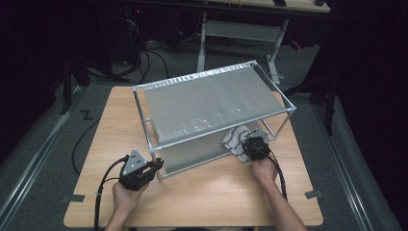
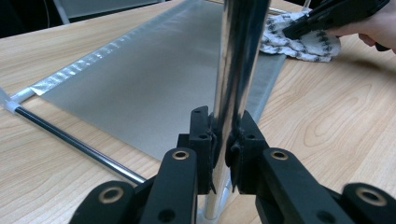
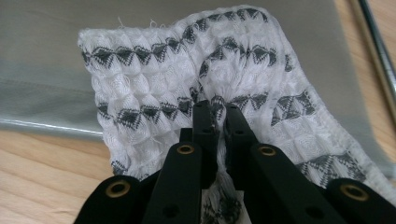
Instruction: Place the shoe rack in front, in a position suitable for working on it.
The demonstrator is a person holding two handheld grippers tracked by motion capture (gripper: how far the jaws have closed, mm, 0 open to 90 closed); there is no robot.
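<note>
Black jaws of the left gripper clamp tight on the shelf rack's chrome corner post, apparently steadying the rack while the other hand works. Across the table, the right gripper is pinched shut on a bunched fold of the white, grey-patterned cloth (a waffle weave), which lies on the rack's lower shelf at its near right corner, likely for wiping.
</note>
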